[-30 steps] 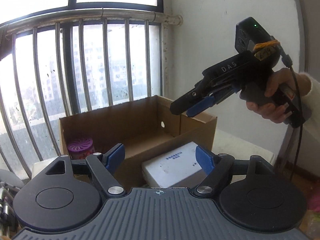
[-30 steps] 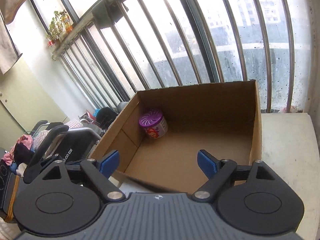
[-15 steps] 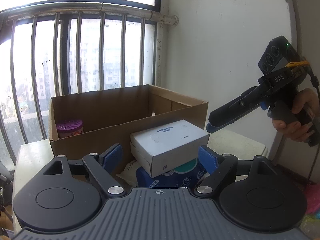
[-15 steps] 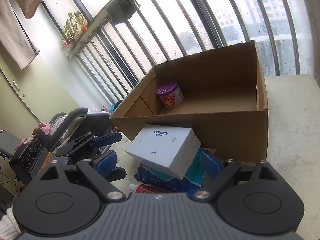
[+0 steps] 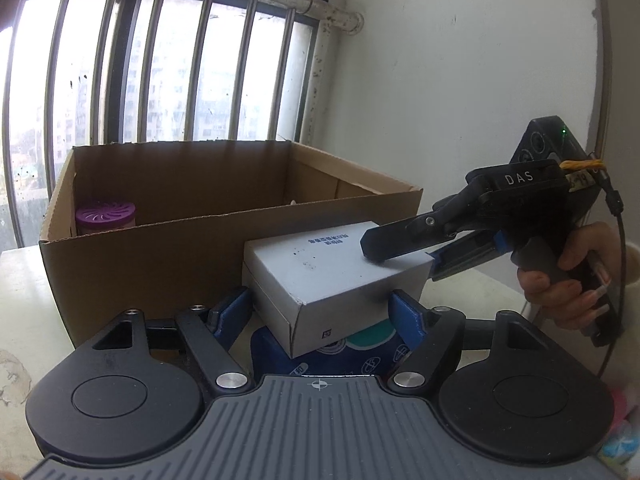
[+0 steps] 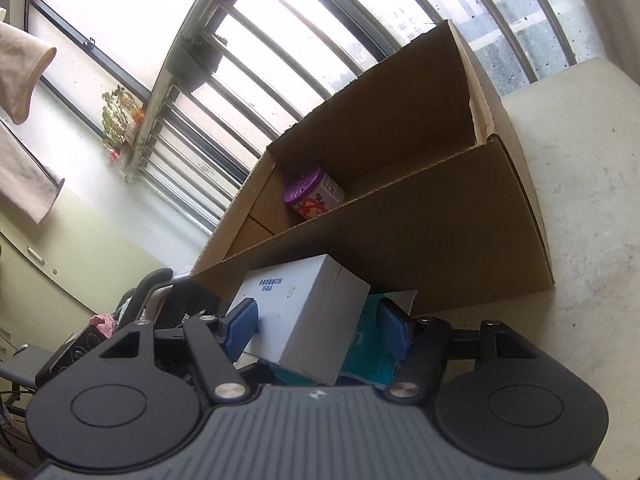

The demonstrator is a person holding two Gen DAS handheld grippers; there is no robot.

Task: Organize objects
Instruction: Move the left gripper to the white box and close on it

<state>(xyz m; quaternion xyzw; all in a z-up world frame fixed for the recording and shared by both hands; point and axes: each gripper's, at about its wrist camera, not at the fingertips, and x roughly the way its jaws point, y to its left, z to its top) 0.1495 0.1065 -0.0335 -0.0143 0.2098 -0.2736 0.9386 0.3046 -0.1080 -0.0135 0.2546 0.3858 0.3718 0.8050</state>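
Observation:
A white carton [image 5: 320, 276] [image 6: 308, 312] lies tilted on a blue-and-teal packet [image 5: 348, 356] [image 6: 372, 352] in front of an open cardboard box [image 5: 160, 256] [image 6: 440, 232]. A purple-lidded jar [image 5: 106, 218] [image 6: 312, 194] stands in the box's corner. My right gripper [image 6: 316, 326] [image 5: 400, 256] is open with its fingers around the carton's right end. My left gripper [image 5: 322, 312] is open, its fingers either side of the carton's near corner.
The box and packet rest on a pale stone ledge [image 6: 592, 208] by a barred window [image 5: 160, 64]. A white wall [image 5: 460, 80] rises at the right. Clutter and a black frame [image 6: 152, 284] sit left of the ledge.
Both grippers have dropped and closed in on the white carton. My right gripper, earlier above the box, now straddles the carton's end. The carton has not moved.

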